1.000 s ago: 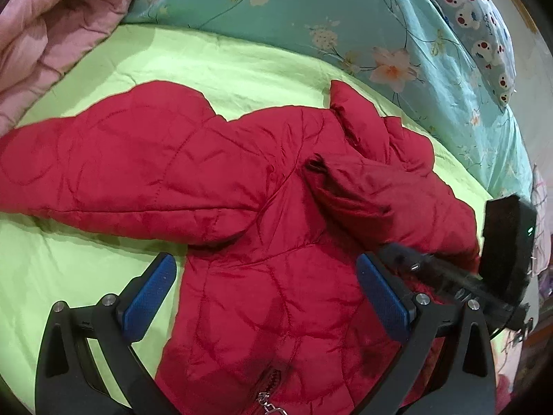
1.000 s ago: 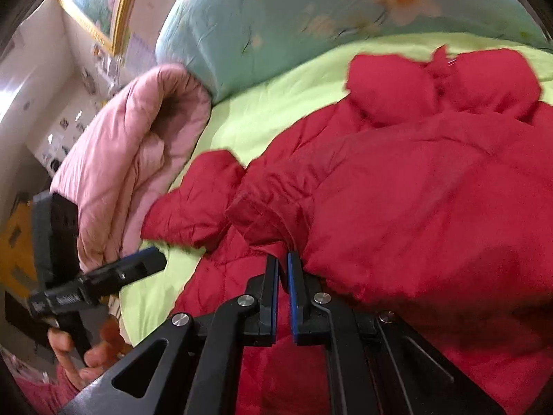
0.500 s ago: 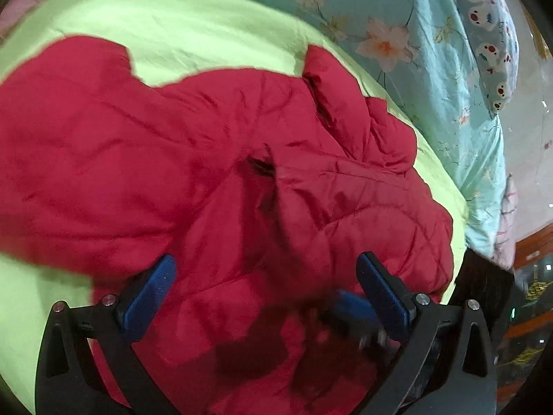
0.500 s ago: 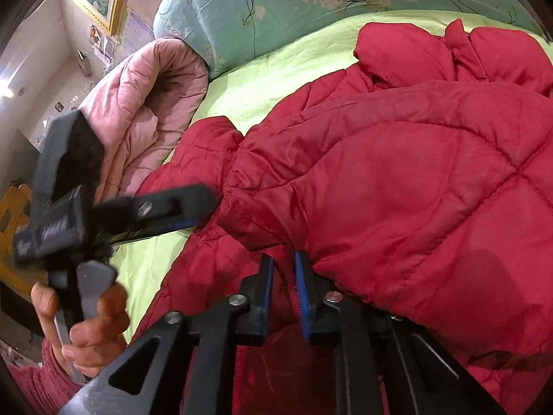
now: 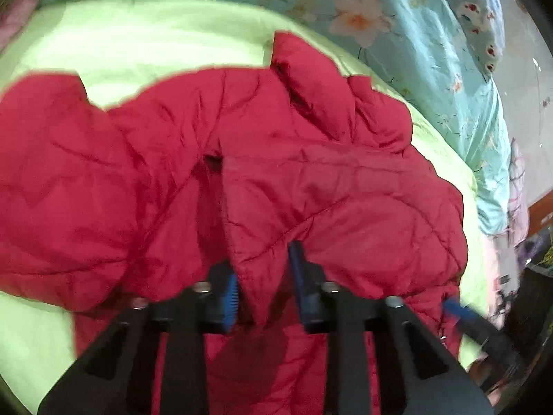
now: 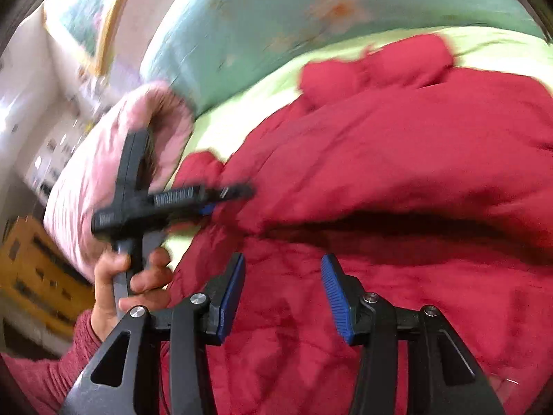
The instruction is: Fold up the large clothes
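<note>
A red quilted jacket [image 5: 311, 186] lies spread on a lime-green bedsheet [image 5: 145, 41]. Its right sleeve is folded across the chest. My left gripper [image 5: 264, 287] is closed on the cuff edge of that folded sleeve. It also shows in the right wrist view [image 6: 221, 197], pinching the sleeve end. My right gripper [image 6: 281, 288] is open and empty, just above the jacket's [image 6: 397, 159] lower body. Its tip shows blurred at the lower right of the left wrist view [image 5: 459, 311].
A teal floral quilt [image 5: 432, 41] lies along the far side of the bed. A rolled pink quilt [image 6: 103, 173] sits at the left. The person's hand in a red knit sleeve [image 6: 114, 276] holds the left gripper.
My left gripper has closed on the folded sleeve's cuff. My right gripper has let go of the sleeve, opened and pulled back.
</note>
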A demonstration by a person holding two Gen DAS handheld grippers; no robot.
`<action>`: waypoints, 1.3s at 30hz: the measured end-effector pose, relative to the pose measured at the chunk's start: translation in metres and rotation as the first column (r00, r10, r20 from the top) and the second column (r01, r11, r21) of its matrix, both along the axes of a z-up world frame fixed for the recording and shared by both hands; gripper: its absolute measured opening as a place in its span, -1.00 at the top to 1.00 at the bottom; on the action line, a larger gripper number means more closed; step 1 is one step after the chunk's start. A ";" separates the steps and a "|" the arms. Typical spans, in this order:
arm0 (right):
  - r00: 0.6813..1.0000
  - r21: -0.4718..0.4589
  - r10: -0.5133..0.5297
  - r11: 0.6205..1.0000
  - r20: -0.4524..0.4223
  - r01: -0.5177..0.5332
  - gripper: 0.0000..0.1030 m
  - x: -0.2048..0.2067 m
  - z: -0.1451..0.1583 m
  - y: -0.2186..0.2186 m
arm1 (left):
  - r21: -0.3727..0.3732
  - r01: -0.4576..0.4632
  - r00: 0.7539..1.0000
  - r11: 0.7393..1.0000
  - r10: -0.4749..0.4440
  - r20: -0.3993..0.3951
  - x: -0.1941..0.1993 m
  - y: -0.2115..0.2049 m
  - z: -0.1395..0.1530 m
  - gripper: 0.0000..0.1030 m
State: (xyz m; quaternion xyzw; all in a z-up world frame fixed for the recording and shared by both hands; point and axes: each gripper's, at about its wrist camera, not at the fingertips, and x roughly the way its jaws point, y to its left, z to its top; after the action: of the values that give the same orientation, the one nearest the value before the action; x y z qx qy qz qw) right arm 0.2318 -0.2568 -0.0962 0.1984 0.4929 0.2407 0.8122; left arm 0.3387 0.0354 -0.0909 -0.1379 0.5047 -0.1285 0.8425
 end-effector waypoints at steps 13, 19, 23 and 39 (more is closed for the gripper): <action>0.984 -0.437 -0.177 0.883 0.033 0.173 0.11 0.074 -0.024 -0.066 | 0.260 -0.006 0.999 0.966 -0.005 0.045 0.004 0.000 -0.009 0.64; 0.993 -0.517 -0.113 0.849 0.017 0.106 0.07 0.077 -0.059 -0.051 | 0.292 0.036 0.999 0.956 -0.041 0.010 0.004 -0.001 -0.028 0.53; 0.993 -0.517 -0.121 0.849 -0.001 0.103 0.05 0.081 -0.060 -0.052 | 0.233 0.008 1.000 0.972 -0.008 0.000 0.008 0.009 -0.022 0.49; 0.999 -0.391 -0.039 0.919 0.036 0.050 0.05 0.048 -0.025 -0.004 | 0.127 -0.061 0.998 0.990 0.059 0.020 -0.044 0.036 -0.003 0.03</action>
State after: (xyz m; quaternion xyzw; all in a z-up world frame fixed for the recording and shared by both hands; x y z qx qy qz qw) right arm 0.2802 -0.2610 -0.1213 0.0398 0.5151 0.1213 0.8476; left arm 0.2945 0.0710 -0.0943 -0.0977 0.5009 -0.0716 0.8570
